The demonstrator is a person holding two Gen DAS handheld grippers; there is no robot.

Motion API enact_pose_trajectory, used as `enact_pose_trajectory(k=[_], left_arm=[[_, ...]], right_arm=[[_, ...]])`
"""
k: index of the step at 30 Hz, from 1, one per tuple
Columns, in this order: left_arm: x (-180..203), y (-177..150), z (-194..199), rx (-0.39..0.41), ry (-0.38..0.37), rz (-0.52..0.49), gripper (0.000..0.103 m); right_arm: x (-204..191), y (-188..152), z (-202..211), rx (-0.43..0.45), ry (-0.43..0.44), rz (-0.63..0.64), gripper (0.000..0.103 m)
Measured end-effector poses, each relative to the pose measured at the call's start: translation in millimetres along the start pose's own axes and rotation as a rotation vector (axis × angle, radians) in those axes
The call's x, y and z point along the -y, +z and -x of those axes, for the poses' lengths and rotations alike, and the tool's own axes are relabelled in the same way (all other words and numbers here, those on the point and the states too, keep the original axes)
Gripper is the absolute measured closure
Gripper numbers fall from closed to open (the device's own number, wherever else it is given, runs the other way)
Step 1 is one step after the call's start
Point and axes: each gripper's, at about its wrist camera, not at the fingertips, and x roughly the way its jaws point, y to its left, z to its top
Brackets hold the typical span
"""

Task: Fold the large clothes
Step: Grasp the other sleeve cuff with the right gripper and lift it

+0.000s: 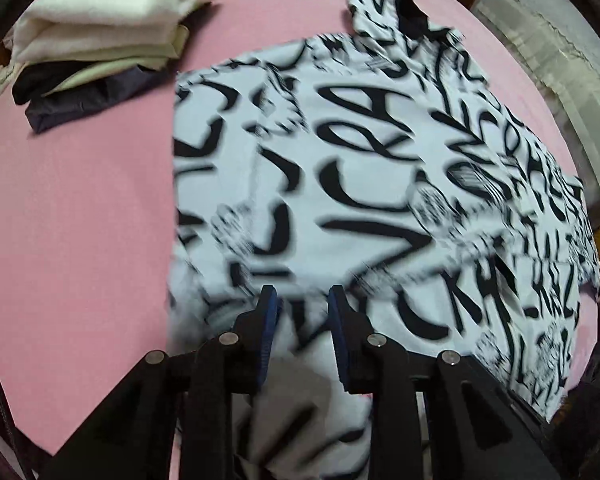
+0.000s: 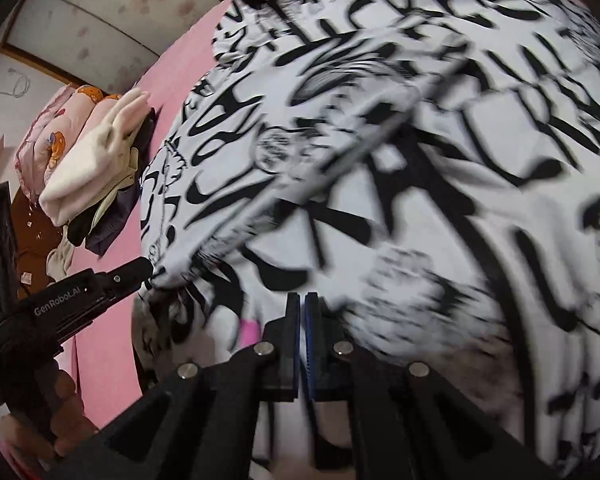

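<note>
A white shirt (image 1: pixel 340 168) with black lettering is spread on a pink sheet (image 1: pixel 80 220); its black collar (image 1: pixel 410 12) lies at the far end. Much of the print is smeared by blur in both views, and the shirt's near edge is cut off behind the gripper frames.

The left gripper (image 1: pixel 302 300) is seen over the shirt's near hem, its jaws a narrow gap apart. In its own view no cloth is seen between the blue pads (image 1: pixel 270 320). In the right wrist view the left gripper (image 2: pixel 148 274) is seen at the shirt's left edge, its tip against a bunched fold of cloth; whether that fold is pinched cannot be told. A hand (image 2: pixel 66 408) on its grip is partly cut off.

The right gripper (image 2: pixel 302 300) is closed, pads together, above the shirt; whether any cloth is caught between them cannot be made out.

A pile of folded clothes (image 1: pixel 100 28) lies left of the shirt, well apart from it, with the lower layers mostly hidden.
</note>
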Motion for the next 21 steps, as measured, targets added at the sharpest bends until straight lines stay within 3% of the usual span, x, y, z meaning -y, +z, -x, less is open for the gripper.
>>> enact_pose_trajectory(k=[4,11,13,15,16,18,21], left_arm=[[35,-17,2,-0.025,0.04,-0.064,0.075],[133,-43,9,-0.09,0.001,-0.115,0.06],[166,-53,13,-0.105,-0.032,-0.12,0.056],[194,-61,15,-0.116,-0.053,-0.13,0.055],[213,-65,16,-0.125,-0.06,-0.145,0.053],[248,-72,17,-0.143,-0.056,-0.197,0.044],[301,-79,16,-0.166,-0.057,-0.28,0.039]], right_arm=[[39,-1,26,-0.012,0.004,-0.021,0.101],[128,17,82,-0.011,-0.007,-0.079,0.1],[154,23,96,-0.019,-0.006,-0.119,0.092],[188,30,112,-0.027,0.018,-0.188,0.069],[204,33,118,-0.046,0.043,-0.23,0.065],[241,38,129,-0.102,0.107,-0.329,0.063],[283,43,150,-0.1,0.117,-0.401,0.061]])
